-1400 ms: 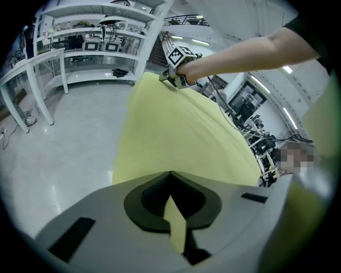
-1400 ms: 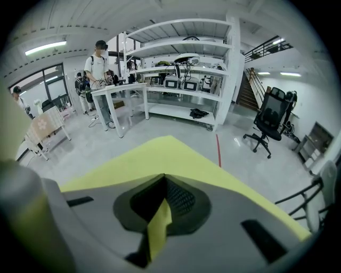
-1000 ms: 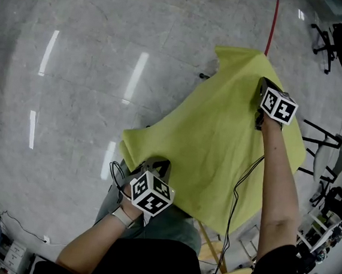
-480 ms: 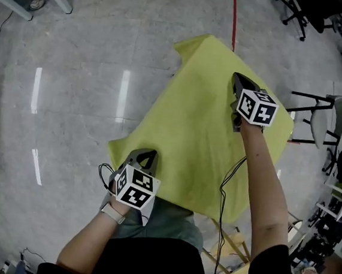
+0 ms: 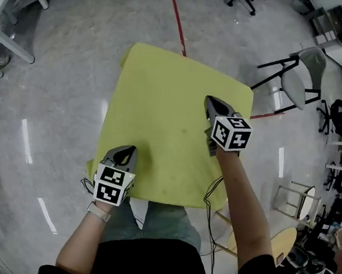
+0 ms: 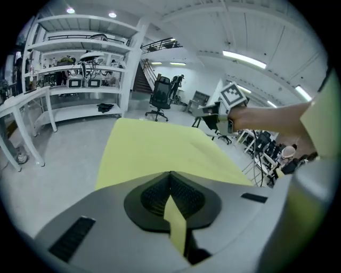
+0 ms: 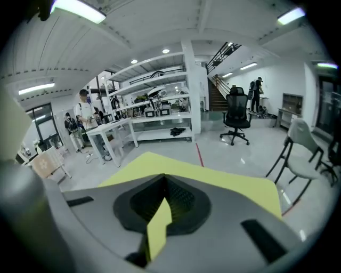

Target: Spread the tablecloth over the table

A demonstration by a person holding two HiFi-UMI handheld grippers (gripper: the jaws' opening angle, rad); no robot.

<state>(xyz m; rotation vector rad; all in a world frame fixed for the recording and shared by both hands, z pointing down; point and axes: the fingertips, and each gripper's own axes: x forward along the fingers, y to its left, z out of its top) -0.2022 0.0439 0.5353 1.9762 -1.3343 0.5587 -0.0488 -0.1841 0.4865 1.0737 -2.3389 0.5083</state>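
Observation:
The yellow tablecloth (image 5: 163, 120) hangs stretched out flat and nearly square above the floor, its far edge toward the red floor line. My left gripper (image 5: 127, 151) is shut on the cloth's near left part, and a strip of yellow fabric (image 6: 175, 224) shows pinched between its jaws. My right gripper (image 5: 212, 104) is shut on the cloth toward its right side, with a yellow fold (image 7: 158, 224) caught between its pads. From the left gripper view the cloth (image 6: 154, 149) runs away ahead, and the right gripper (image 6: 213, 114) with its marker cube shows beyond it. The table is hidden under the cloth.
A wooden stool (image 5: 272, 245) stands at the near right by my legs. A grey chair (image 5: 294, 79) stands right of the cloth, and an office chair (image 7: 237, 118) further off. White shelving and tables (image 7: 144, 114) line the back left. People (image 7: 82, 114) stand at the left.
Both grippers have risen and swung with the cloth. The crumpled, draped cloth has opened out into a flat, nearly square sheet. The head view has turned, so the cloth now sits centred.

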